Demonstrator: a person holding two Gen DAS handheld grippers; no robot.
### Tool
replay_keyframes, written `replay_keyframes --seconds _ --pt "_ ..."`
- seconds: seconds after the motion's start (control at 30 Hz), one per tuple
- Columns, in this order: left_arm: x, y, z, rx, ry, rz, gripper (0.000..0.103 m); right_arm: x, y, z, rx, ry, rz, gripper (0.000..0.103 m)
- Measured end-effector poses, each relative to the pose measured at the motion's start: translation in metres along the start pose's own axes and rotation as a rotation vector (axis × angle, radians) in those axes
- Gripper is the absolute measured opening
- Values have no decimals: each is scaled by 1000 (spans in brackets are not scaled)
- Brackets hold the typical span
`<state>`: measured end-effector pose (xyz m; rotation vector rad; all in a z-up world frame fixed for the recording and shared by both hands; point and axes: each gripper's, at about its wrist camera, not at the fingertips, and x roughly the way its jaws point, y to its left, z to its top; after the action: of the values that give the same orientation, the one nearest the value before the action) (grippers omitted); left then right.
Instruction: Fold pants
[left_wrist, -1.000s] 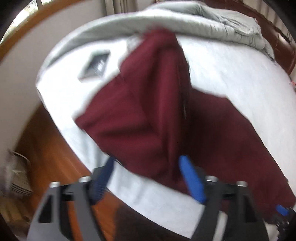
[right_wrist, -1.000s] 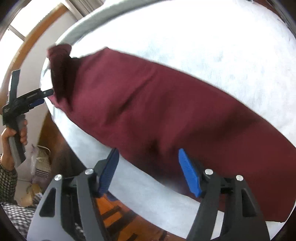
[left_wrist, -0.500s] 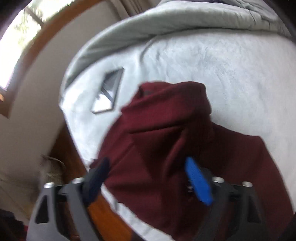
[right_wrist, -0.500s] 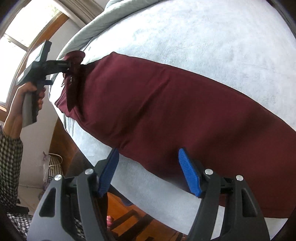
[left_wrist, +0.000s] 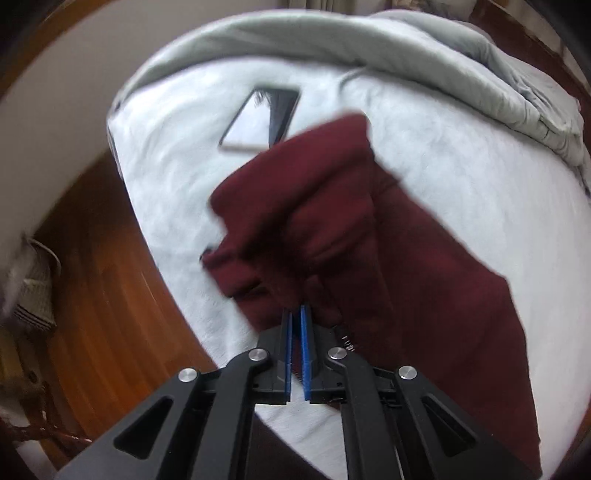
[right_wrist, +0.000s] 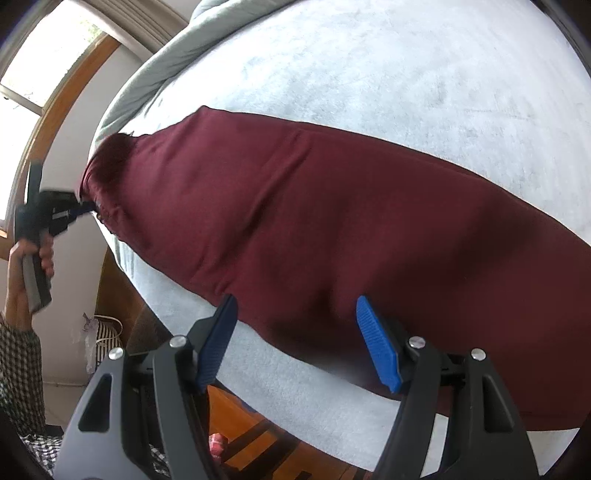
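2 hand-held grippers worked on 1 pair of maroon pants (right_wrist: 332, 236) that lay stretched across the white bed (right_wrist: 424, 74), running from its left corner toward the lower right of the right wrist view. The left hand-held gripper (left_wrist: 296, 312) had its blue pads drawn together on a bunched edge of the pants at the waistband end, near the bed's corner; the jaws had just been closing, with cloth pinched at their tips. Seen from the right wrist, that same gripper (right_wrist: 83, 210) nipped the gathered end while a hand (right_wrist: 31, 258) in a checked sleeve held its handle. The right hand-held gripper (right_wrist: 295, 332) hovered with its pads well apart over the near edge of the pants, gripping nothing.

The fabric looked soft, light and limp; it would likely drape and sag from any single hold and wrinkle rather than keep a crease. A pinch through both layers at an edge or corner seemed the sensible place to take hold, with the second gripper on the matching edge so the fold could travel evenly.

A phone (left_wrist: 260, 122) lay on the bed just beyond the bunched cloth, and a grey duvet (left_wrist: 443, 62) was heaped along the far side. Motion blur softened the left wrist view, so how many layers sat between the pads was unclear. The leg ends ran out of frame at the lower right.
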<state>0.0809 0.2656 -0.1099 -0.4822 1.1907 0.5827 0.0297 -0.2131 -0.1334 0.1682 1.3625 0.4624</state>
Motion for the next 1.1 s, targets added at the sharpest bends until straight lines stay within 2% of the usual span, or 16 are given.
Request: replay_keyframes --seconds 0.07,0.13,0.17,0.37,0.43,0.47,0.5,0.57,0.7,0.8,0.83,0.97,1.03,1.1 --pt "21 11 -6 4 44 -6 7 5 -1 0 10 12 -7 68" --pt "32 18 -13 18 49 39 11 7 -4 0 21 21 -9 68" --pt "32 20 -15 13 39 24 12 8 -5 -1 27 24 -9 68" --pt "-21 14 -42 18 -82 17 12 -12 -13 -5 69 -9 -29 67" --pt "-49 -3 -60 41 -154 -23 13 -26 -20 -6 99 -42 -44 67" --pt "-61 -19 -72 84 -175 -91 20 -32 -23 -7 110 -62 -48 67" --pt "-65 -33 -78 129 -171 -132 29 -35 -25 -7 116 -74 -57 67" --pt "-65 -76 -95 268 -146 -228 40 -37 -33 -6 125 -85 -113 67" --pt "-34 -138 -121 445 -26 -313 41 -25 -48 -8 140 -56 -186 67" --pt "-2 -162 -133 494 65 -308 41 -13 -64 -14 170 -28 -197 66" --pt "11 -167 -137 507 95 -286 42 -11 -66 -15 168 -30 -193 66" --pt "18 -182 -144 584 62 -225 53 -15 -68 -18 156 -45 -159 68" --pt "10 -185 -146 579 53 -217 54 -32 -77 -21 170 -69 -125 68" --pt "-2 -188 -151 584 34 -244 54 -66 -98 -29 209 -134 -122 69"
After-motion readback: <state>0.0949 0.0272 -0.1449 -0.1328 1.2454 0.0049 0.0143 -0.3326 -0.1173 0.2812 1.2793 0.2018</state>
